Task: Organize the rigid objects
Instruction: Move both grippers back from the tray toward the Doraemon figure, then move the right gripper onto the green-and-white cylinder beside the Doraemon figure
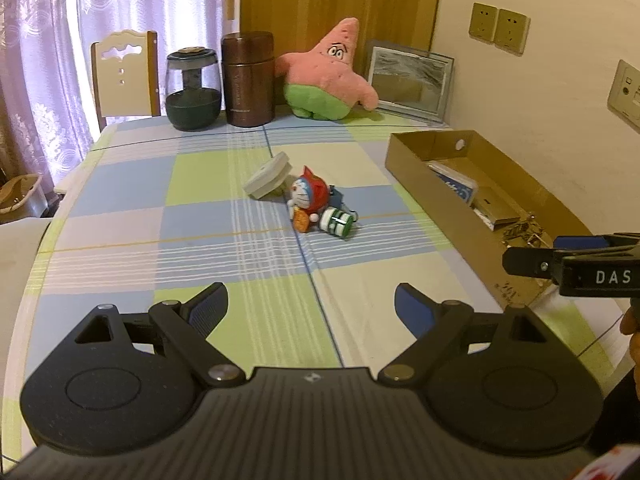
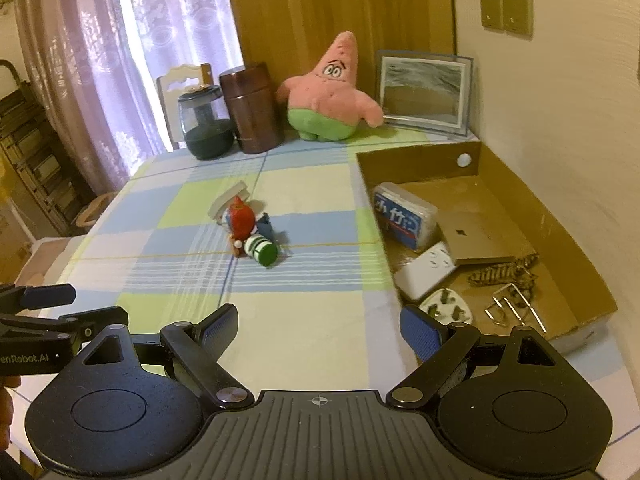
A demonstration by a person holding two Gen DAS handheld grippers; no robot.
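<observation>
A white flat case (image 1: 267,179) lies tilted mid-table next to a Doraemon toy (image 1: 307,197) and a small green-and-white bottle (image 1: 337,221); they also show in the right wrist view, the bottle (image 2: 262,251) nearest. A cardboard box (image 1: 472,216) on the right (image 2: 568,240) holds a blue-and-white pack (image 2: 404,216), a gold flat box (image 2: 476,238), a white socket (image 2: 424,274), a white plug (image 2: 446,307), a chain (image 2: 504,272) and metal hooks (image 2: 514,308). My left gripper (image 1: 311,306) is open and empty above the near table. My right gripper (image 2: 318,326) is open and empty, by the box's near corner.
At the table's back stand a dark glass jar (image 1: 194,88), a brown canister (image 1: 249,80), a Patrick plush (image 1: 328,76) and a picture frame (image 1: 410,80). A chair (image 1: 124,76) stands behind the table. The wall with sockets (image 1: 500,28) is on the right.
</observation>
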